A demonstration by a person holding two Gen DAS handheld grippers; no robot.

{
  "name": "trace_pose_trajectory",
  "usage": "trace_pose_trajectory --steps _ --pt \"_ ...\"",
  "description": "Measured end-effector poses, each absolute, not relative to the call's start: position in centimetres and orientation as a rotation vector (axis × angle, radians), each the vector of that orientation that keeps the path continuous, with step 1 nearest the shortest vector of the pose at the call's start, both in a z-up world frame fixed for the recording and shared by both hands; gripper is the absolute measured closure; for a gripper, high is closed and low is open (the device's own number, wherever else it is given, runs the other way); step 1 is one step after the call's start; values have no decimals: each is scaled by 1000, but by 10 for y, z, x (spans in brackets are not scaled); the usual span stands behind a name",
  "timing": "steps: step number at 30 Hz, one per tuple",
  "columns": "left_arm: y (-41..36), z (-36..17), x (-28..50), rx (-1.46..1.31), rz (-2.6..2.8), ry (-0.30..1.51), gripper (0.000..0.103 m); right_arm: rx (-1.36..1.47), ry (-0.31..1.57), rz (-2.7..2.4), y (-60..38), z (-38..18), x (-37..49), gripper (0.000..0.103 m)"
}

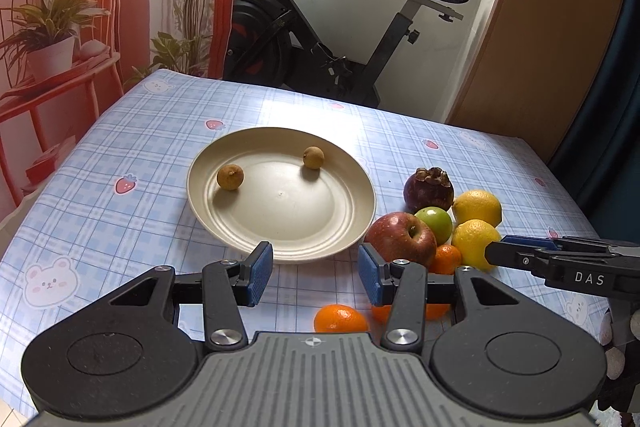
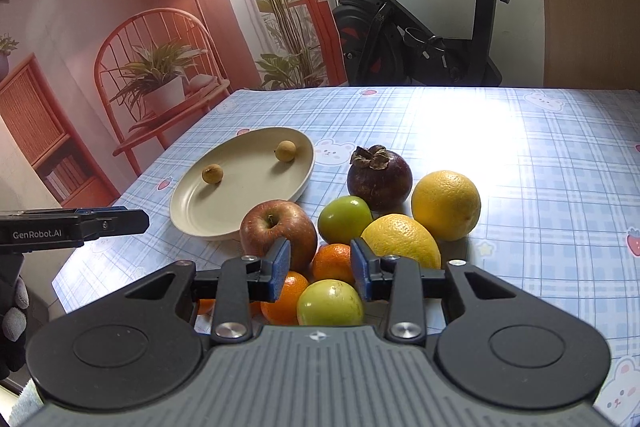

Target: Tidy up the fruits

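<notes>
Hovering low with right gripper (image 2: 319,265) part open, gripping nothing, over fruit pile (image 2: 360,227) at frame centre; left gripper (image 1: 315,273) spread wide, empty. Probably targeting tangerine (image 2: 333,263): descending straight, closing gently, avoiding nudging apple (image 2: 278,229), then carrying to plate (image 2: 188,211), centre left.

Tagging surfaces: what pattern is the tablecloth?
Light blue plaid tablecloth printed with white bears and red strawberries; clearest in the right wrist view.
</notes>
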State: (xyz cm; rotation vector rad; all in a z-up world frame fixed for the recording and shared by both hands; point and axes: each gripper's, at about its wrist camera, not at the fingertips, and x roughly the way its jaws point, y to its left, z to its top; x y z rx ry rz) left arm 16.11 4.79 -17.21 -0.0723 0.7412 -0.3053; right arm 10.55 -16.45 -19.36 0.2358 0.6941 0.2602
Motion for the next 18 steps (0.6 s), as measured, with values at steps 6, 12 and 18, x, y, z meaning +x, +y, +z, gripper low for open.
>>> trace_pose_trajectory --steps 6,12,18 --pt "46 -178 159 -65 -309 753 54 176 728 235 -159 -205 104 66" --pt "46 -185 158 -57 -302 765 54 201 761 237 -164 -216 102 55" --pt "45 -185 157 -61 -309 772 54 241 779 251 -163 -223 105 52"
